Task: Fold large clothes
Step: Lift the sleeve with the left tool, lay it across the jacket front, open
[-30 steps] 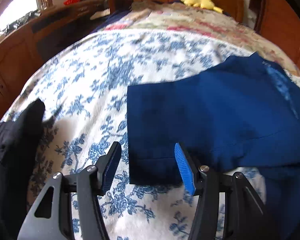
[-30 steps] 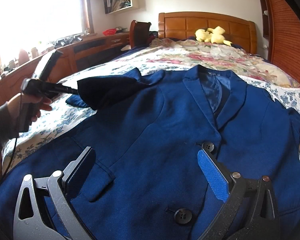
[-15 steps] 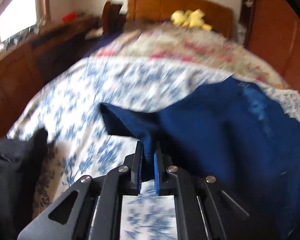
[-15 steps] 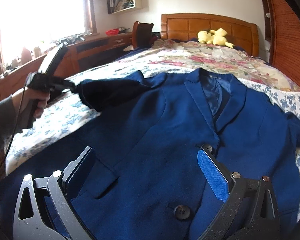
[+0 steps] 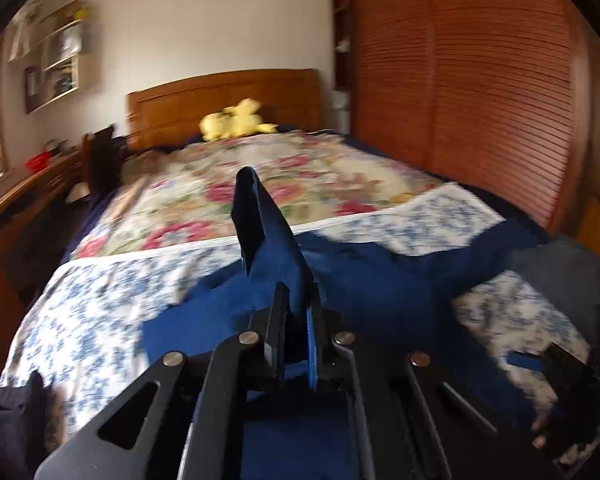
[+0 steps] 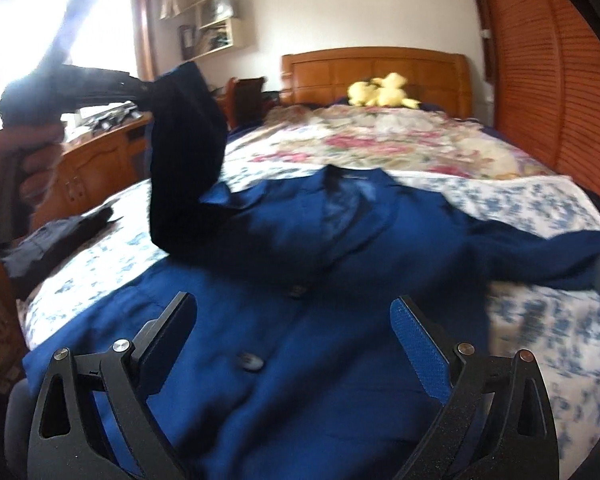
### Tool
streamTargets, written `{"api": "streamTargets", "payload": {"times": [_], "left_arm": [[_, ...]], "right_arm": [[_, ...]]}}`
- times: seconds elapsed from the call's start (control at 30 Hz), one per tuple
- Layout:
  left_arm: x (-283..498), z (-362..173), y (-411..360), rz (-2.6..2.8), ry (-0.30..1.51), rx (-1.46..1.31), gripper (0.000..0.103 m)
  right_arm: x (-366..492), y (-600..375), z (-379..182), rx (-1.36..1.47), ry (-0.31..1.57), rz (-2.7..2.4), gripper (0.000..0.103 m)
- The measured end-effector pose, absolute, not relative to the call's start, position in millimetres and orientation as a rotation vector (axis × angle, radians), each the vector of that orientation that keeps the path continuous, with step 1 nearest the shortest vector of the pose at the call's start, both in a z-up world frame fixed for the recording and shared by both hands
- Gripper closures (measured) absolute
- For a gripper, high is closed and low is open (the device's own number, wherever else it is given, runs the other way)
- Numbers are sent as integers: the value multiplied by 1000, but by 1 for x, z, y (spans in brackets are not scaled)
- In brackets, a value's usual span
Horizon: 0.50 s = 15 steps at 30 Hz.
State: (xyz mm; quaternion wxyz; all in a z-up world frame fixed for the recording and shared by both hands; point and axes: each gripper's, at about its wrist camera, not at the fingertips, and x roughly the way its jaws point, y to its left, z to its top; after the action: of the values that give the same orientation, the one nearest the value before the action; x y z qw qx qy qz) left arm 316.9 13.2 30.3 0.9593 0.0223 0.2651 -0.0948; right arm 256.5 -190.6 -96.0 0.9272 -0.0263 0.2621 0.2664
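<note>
Bedroom, seen first from the left wrist camera. The left tool (image 5: 294, 312) is clamped tight on the cuff end of a blue jacket's sleeve (image 5: 260, 216), and the sleeve stands up from between the pads, lifted clear of the bed (image 5: 100, 312). The rest of the blue jacket (image 5: 380, 280) lies spread across the blue-and-white flowered sheet. Beyond it lies a quilt (image 5: 260, 176) with pink flowers, then a yellow soft toy (image 5: 236, 122) against the wooden headboard (image 5: 220, 100). A slatted wooden wardrobe (image 5: 480, 100) fills the right side. Part of the other tool shows dark at the lower right edge. The picture is blurred.

From the right wrist camera, the right tool (image 6: 294, 328) is held wide apart with nothing between its pads, hovering above the jacket's front (image 6: 300, 360), near the buttons (image 6: 249, 361). The jacket lies face up on the bed (image 6: 540, 340), collar (image 6: 340, 200) toward the headboard. At upper left, a hand (image 6: 24, 168) grips the left tool (image 6: 140, 88), which holds the sleeve (image 6: 184, 152) raised high, so it hangs down in a dark fold to the jacket's shoulder. The other sleeve (image 6: 560, 252) stretches out flat to the right. A dark garment (image 6: 60, 236) lies at the bed's left edge. A bright window (image 6: 40, 40) and wall shelves (image 6: 216, 20) are behind.
</note>
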Motion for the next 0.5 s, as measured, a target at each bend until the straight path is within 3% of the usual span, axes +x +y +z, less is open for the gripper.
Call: {"api": "streamTargets", "payload": {"times": [0.27, 0.5], "left_arm": [[282, 23, -37, -307, 541, 75, 98], [259, -16, -37, -317, 591, 33, 87]], "right_arm": [[248, -253, -93, -29, 538, 440, 5], [249, -259, -93, -21, 549, 443, 5]]}}
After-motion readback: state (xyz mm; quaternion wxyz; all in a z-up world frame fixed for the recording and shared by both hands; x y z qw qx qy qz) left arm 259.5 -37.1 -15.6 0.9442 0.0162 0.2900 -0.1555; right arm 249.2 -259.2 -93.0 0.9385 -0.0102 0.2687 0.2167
